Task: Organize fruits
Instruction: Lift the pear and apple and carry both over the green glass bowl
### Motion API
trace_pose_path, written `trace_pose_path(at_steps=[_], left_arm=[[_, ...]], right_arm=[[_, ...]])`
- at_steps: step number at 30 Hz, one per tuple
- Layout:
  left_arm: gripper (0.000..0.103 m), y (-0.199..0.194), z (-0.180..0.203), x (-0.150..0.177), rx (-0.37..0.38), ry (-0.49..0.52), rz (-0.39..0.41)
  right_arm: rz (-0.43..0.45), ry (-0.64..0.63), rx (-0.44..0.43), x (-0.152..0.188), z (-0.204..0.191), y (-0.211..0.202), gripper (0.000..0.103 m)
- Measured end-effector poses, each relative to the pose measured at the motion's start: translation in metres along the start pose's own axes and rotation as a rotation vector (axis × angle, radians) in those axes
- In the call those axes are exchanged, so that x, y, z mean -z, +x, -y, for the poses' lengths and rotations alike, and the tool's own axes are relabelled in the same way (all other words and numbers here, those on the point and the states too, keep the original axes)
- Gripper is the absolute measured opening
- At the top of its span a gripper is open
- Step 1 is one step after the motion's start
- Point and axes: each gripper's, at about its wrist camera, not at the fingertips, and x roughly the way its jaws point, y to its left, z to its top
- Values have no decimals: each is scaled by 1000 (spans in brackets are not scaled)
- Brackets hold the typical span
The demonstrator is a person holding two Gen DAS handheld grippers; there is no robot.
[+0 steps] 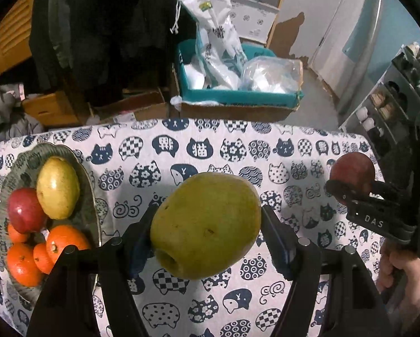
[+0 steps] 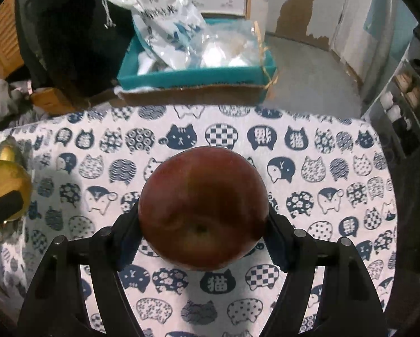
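Tool pair grips fruit: left tool clamps pear, right tool clamps apple.

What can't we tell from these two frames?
- Left wrist view: oranges and the plate's near rim are partly hidden by the left gripper.
- Right wrist view: plate nearly cut off at the left edge; the pear blocks it.
- Both views: finger contact on pear and apple hidden by the fruit.
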Motion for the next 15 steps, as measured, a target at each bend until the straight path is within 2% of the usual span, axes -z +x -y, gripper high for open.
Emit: trace_pose_path(at_steps=[15], left_arm=[[73, -64, 0, -6, 23, 6, 107]], right_arm=[[120, -44, -32, -1, -27, -78, 75]])
